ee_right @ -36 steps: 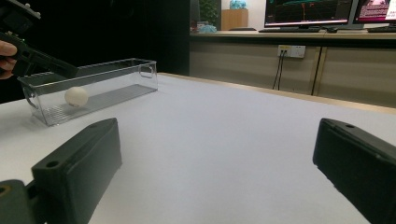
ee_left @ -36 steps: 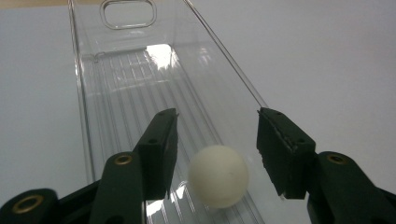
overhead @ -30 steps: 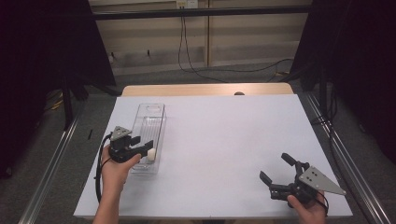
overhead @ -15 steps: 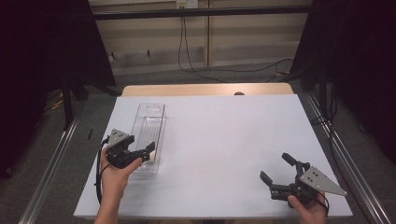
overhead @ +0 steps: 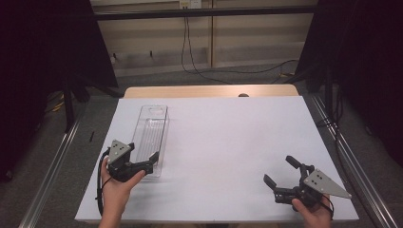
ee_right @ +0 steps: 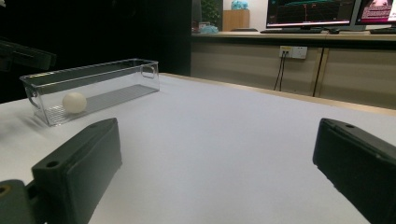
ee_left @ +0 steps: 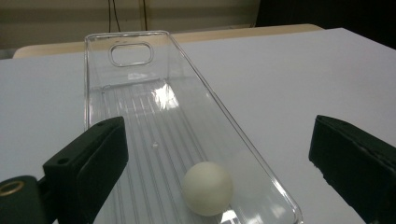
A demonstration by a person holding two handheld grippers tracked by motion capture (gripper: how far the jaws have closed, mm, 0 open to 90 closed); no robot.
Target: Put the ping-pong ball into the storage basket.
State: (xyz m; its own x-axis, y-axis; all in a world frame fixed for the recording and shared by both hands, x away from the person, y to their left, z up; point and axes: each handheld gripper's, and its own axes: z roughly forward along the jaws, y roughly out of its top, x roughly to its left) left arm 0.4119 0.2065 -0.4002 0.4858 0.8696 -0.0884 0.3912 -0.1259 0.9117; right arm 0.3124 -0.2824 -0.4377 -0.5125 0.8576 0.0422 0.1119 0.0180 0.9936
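White matte table top point(overhead: 223, 152) with a light wooden strip along the far edge point(overhead: 209, 90), metal rails down both sides, grey floor around it. Beyond the table – beige wall panels with black cables hanging down, dark curtains left and right. The right gripper view shows a long counter with two lit monitors point(ee_right: 310, 11) and a wall socket at the back of the room. Count: one clear plastic rectangular bin point(overhead: 151, 137), long and narrow, ribbed floor, cut-out handle at its far end; one small white ball point(ee_left: 207, 187); two black two-jaw grippers, each with a grey three-cornered plate on top. Ball lies inside the bin at its near end, resting on the ribbed floor close to the bin's right wall in the left gripper view, untouched by any jaw. Left gripper point(overhead: 144, 161) sits at the bin's near end, jaws have just been opening and now stand wide – the ball is ahead of them, nothing between the pads. Right gripper point(overhead: 282, 171) is well apart, at the near right of the table, jaws spread wide, holding nothing, low over bare table.
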